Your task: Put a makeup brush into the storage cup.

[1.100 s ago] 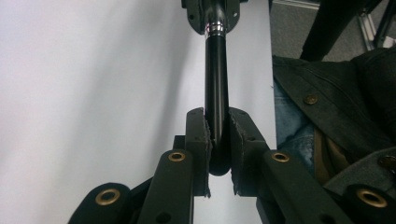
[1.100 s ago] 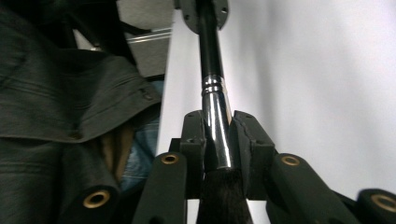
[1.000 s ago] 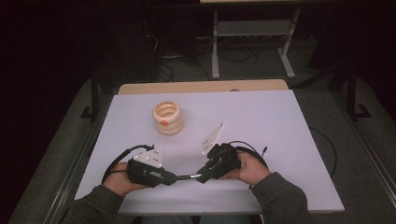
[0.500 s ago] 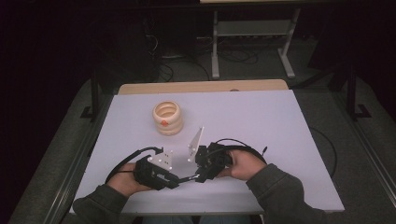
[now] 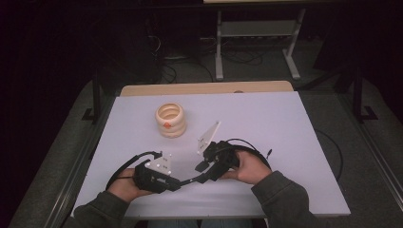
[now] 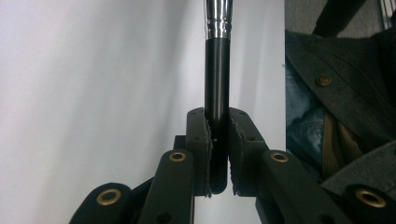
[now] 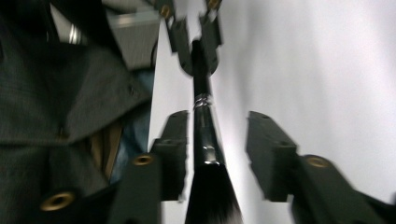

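A make-up brush [image 6: 217,70] with a black handle, a chrome ferrule and dark bristles [image 7: 212,200] lies level between my two grippers, just above the white table [image 5: 285,142]. My left gripper [image 6: 217,116] is shut on the end of the handle; it also appears in the high view [image 5: 177,184] and in the right gripper view [image 7: 195,42]. My right gripper [image 7: 218,119] faces it from the bristle end [image 5: 205,172]. Its jaws have just been opening and now stand apart, with the ferrule [image 7: 204,140] between them, close to one jaw and clear of the other.
A cream stack of rings [image 5: 171,119] with an orange mark stands on the table behind the grippers. The person's sleeves [image 5: 280,194] rest at the near edge. A metal stand [image 5: 256,38] and cables lie on the floor beyond the table.
The right gripper's jaws have spread off the brush. Both hands stay nearly where they were, and the left gripper keeps its hold on the handle.
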A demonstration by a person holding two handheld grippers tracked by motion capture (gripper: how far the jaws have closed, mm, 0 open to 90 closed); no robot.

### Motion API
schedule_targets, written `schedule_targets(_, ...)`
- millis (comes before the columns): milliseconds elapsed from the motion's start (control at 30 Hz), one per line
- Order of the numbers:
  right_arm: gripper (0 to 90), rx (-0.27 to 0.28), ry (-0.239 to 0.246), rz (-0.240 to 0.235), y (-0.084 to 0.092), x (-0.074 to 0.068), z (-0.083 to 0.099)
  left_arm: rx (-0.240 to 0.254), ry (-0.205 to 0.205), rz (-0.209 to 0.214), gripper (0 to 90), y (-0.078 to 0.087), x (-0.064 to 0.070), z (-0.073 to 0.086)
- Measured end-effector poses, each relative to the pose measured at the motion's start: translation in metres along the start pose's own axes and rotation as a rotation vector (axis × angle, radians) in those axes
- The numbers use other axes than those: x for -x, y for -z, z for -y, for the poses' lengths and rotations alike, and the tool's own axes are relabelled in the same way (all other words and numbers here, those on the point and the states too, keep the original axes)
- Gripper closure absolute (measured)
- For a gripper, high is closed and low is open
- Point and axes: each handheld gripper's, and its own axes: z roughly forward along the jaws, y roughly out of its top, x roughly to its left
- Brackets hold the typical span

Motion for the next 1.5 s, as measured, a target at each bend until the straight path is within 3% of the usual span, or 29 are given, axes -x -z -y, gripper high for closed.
schedule_targets(33, 51.2, 0.059, -0.049, -0.013, 0.006, 0.002, 0.007, 0.016, 0.016, -0.006, 79.7, 0.001, 0.0, 0.002)
schedule_targets(133, 51.1, 0.117, -0.094, -0.032, 0.01, 0.005, 0.017, 0.03, 0.02, -0.02, 79.8, 0.005, -0.003, 0.004)
schedule_targets(267, 53.0, 0.129, -0.113, -0.033, 0.01, 0.006, 0.021, 0.063, 0.044, -0.027, 79.8, 0.007, -0.004, 0.004)
schedule_targets(367, 60.8, 0.142, -0.125, -0.039, 0.009, 0.007, 0.021, 0.074, 0.048, -0.035, 79.8, 0.006, -0.004, 0.004)
schedule_targets(467, 72.8, 0.151, -0.136, -0.049, 0.009, 0.008, 0.021, 0.067, 0.031, -0.04, 79.8, 0.006, -0.005, 0.003)
schedule_targets(567, 75.4, 0.151, -0.138, -0.083, 0.01, 0.009, 0.021, 0.054, 0.036, -0.023, 79.6, 0.003, -0.005, 0.002)
schedule_targets(733, 76.2, 0.096, -0.108, -0.085, 0.009, 0.009, 0.015, 0.053, 0.051, -0.006, 72.9, 0.0, -0.005, -0.002)
schedule_targets(800, 76.3, 0.029, -0.063, -0.066, 0.008, 0.005, 0.005, 0.049, 0.036, 0.008, 72.8, -0.002, -0.003, -0.008)
schedule_targets(900, 76.3, -0.014, -0.037, -0.061, 0.008, 0.003, -0.001, 0.047, 0.045, 0.016, 72.1, -0.005, -0.002, -0.012)
schedule_targets(967, 76.3, -0.076, 0.006, -0.041, 0.006, 0.0, -0.01, 0.048, 0.047, 0.016, 72.0, -0.006, -0.003, -0.016)
schedule_targets(1100, 76.3, -0.074, 0.036, -0.041, 0.006, -0.004, -0.019, 0.029, 0.034, 0.016, 72.7, -0.009, -0.002, -0.018)
schedule_targets(1200, 76.2, -0.076, 0.052, -0.031, 0.005, -0.005, -0.021, 0.024, 0.023, 0.006, 78.5, -0.009, -0.001, -0.018)
schedule_targets(1267, 75.9, -0.06, 0.049, -0.021, 0.006, -0.004, -0.02, 0.035, 0.028, -0.007, 79.1, -0.007, -0.002, -0.017)
schedule_targets(1333, 74.1, -0.013, 0.009, -0.024, 0.007, -0.004, -0.018, 0.057, 0.041, -0.004, 79.3, -0.003, -0.003, -0.016)
schedule_targets(1500, 60.3, 0.102, -0.067, 0.004, 0.011, 0.001, -0.004, 0.093, 0.059, -0.029, 79.3, 0.003, -0.004, -0.013)
